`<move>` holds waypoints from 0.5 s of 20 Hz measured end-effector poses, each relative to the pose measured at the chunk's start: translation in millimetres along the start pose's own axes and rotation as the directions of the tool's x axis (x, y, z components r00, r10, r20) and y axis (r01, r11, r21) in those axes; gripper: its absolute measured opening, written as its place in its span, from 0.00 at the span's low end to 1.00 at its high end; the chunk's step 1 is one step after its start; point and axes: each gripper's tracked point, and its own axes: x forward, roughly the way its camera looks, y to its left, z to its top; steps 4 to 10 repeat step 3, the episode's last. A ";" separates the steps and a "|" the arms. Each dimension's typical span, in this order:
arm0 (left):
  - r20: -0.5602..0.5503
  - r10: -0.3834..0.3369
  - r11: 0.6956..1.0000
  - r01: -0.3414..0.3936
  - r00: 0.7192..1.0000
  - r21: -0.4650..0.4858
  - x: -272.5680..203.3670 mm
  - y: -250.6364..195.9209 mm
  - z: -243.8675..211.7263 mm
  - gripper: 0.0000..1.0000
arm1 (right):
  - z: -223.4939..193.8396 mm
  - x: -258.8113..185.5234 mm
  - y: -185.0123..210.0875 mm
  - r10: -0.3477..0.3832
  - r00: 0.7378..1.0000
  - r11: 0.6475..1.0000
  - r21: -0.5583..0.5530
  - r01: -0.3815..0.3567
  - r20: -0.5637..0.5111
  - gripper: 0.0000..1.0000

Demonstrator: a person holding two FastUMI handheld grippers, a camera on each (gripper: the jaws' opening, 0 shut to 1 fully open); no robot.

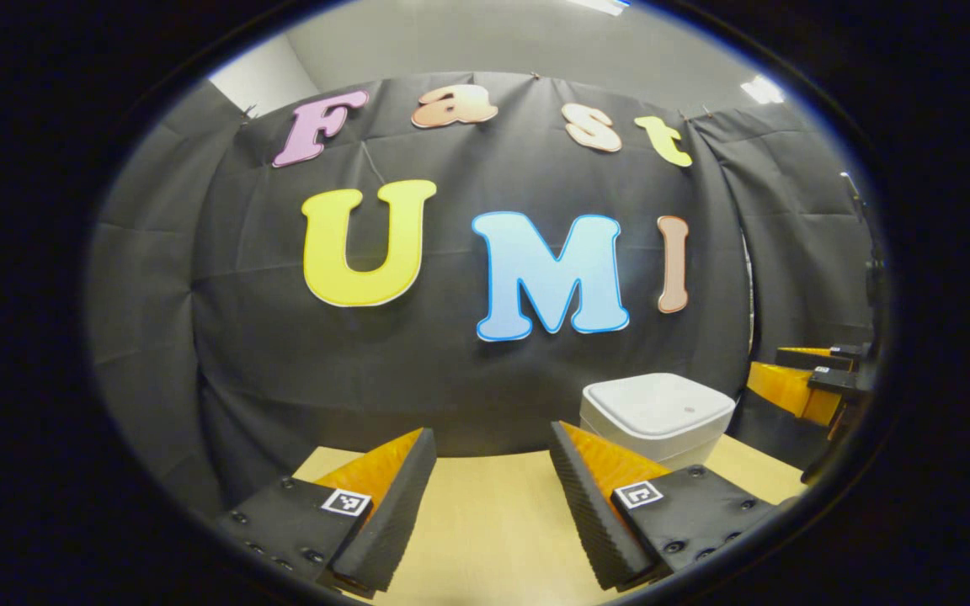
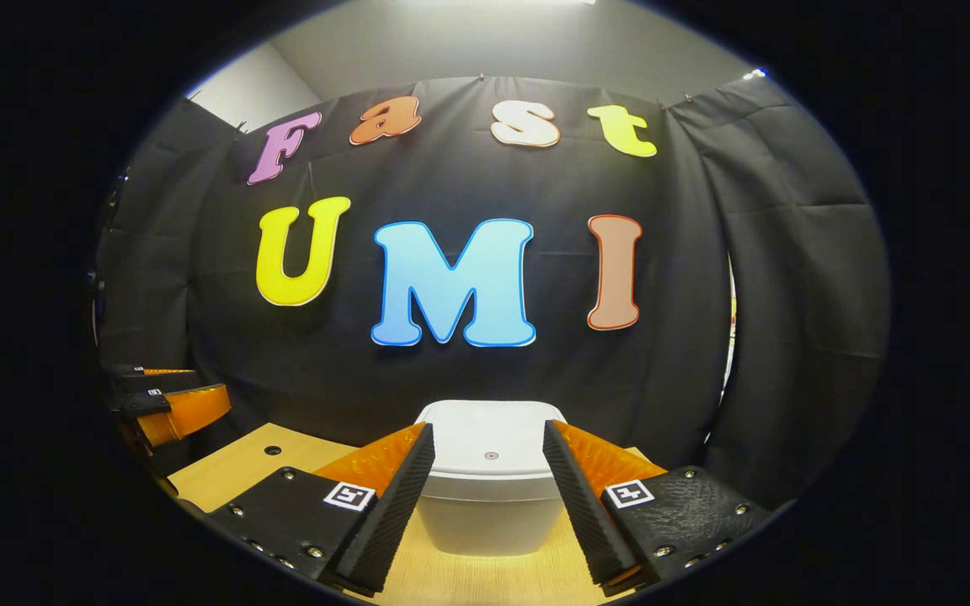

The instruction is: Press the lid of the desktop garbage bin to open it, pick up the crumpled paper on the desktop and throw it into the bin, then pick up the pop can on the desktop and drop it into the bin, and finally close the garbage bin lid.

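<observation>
A white desktop bin (image 2: 489, 484) with its lid (image 2: 489, 446) down stands on the wooden table straight ahead in the right gripper view. My right gripper (image 2: 487, 471) is open in front of it, fingers framing the lid, nothing between them. In the left gripper view the same bin (image 1: 656, 417) sits ahead to the right. My left gripper (image 1: 492, 480) is open over bare tabletop, left of the bin. The right gripper (image 1: 805, 383) shows at the far right of the left gripper view, and the left gripper (image 2: 169, 404) at the far left of the right gripper view.
The light wooden table (image 1: 493, 522) ends close behind the bin at the black cloth wall. A small round hole (image 2: 271, 451) marks the tabletop left of the bin.
</observation>
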 end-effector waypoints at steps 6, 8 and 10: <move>0.001 -0.041 0.999 0.041 0.999 0.024 1.4 -14.3 4.5 0.96 | 3.7 -5.4 -10.0 -0.027 1.000 1.000 -0.003 0.027 0.011 0.84; 0.001 -0.041 0.999 0.041 0.999 0.024 1.4 -14.3 4.5 0.96 | 3.7 -5.4 -10.0 -0.027 1.000 1.000 -0.003 0.027 0.011 0.84; 0.001 -0.041 0.999 0.041 0.999 0.024 1.4 -14.3 4.5 0.96 | 3.7 -5.4 -10.0 -0.027 1.000 1.000 -0.003 0.027 0.011 0.84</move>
